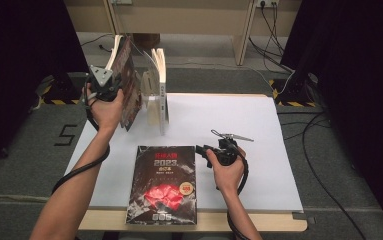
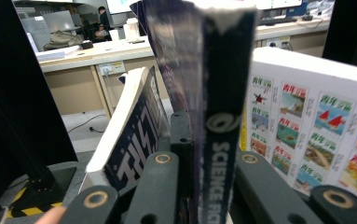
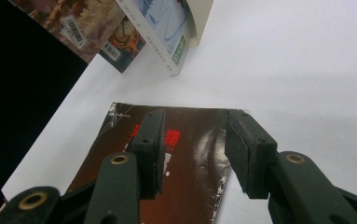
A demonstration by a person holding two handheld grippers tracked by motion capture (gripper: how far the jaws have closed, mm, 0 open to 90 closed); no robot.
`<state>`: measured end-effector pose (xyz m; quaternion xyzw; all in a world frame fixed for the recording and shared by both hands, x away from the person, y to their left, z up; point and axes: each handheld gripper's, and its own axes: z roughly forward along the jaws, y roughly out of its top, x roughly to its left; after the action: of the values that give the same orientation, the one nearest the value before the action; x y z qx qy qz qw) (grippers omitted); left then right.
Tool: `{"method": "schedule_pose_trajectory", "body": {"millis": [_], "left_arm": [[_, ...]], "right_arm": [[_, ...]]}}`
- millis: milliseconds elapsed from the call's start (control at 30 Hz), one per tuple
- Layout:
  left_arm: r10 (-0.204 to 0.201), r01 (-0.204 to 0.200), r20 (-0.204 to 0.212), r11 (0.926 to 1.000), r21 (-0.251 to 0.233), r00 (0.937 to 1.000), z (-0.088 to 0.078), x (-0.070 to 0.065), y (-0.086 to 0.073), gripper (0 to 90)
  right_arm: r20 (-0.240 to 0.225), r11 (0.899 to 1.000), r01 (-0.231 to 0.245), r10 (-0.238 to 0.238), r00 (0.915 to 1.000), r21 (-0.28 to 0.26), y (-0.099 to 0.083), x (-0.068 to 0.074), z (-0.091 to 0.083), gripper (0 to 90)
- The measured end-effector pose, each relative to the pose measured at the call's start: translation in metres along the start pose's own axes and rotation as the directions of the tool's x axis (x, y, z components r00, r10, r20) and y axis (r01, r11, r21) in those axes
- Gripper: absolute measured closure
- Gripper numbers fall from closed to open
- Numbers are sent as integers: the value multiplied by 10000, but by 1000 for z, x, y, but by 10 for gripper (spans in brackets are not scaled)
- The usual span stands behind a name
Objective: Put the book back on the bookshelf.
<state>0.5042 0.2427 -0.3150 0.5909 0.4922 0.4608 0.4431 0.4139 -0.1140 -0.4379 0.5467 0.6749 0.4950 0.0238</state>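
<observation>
The dark book [image 2: 220, 116], clamped upright in the left tool [image 1: 100, 85], hides the shelf behind; right tool [image 3: 192, 149] gapes, holding nothing.

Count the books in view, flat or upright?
4, maybe more hidden. One dark book lies flat at the near table edge. One is clamped upright in the left gripper. Two stand at the far edge: a thin one and a white-spined one.
</observation>
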Motion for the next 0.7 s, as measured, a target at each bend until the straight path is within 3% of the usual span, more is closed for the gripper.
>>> {"method": "schedule_pose_trajectory", "body": {"millis": [233,700], "left_arm": [[146,-142,-218,9997,174,9997,10,-3,-13,832],[312,-302,-235,9987,413,9992,23,-9,-25,831]], "right_arm": [[-12,10000,-53,53,10000,16,0,0,-1,587],[-11,9999,-120,120,9999,86,-1,0,1,586]]}}
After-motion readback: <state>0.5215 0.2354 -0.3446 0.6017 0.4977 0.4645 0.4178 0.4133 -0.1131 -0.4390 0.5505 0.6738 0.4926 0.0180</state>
